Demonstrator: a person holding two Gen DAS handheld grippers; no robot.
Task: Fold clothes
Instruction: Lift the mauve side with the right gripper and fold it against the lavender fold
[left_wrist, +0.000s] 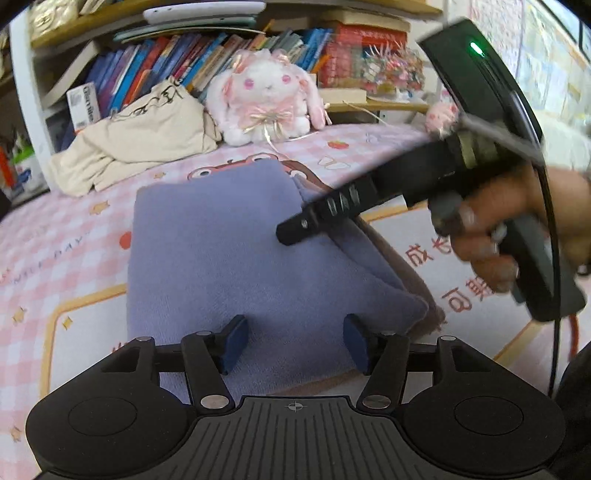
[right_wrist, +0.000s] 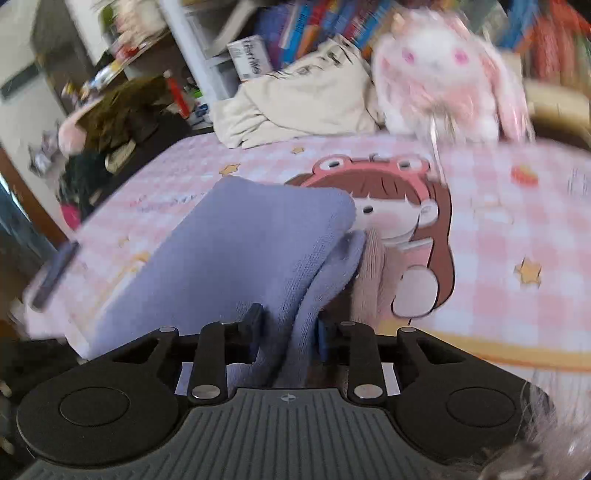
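A soft, fleecy lavender garment (left_wrist: 229, 258), folded into a thick rectangle, is lying mid-frame on the pink checked bed (left_wrist: 55, 240). The right gripper (right_wrist: 286, 325) is clamping its layered edge; the left gripper (left_wrist: 295, 341) is hovering with jaws apart. Background is blurring.

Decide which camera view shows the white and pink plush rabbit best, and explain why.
The left wrist view: the white and pink plush rabbit sits sharp and whole before the bookshelf. The right wrist view shows it blurred, at the upper right.
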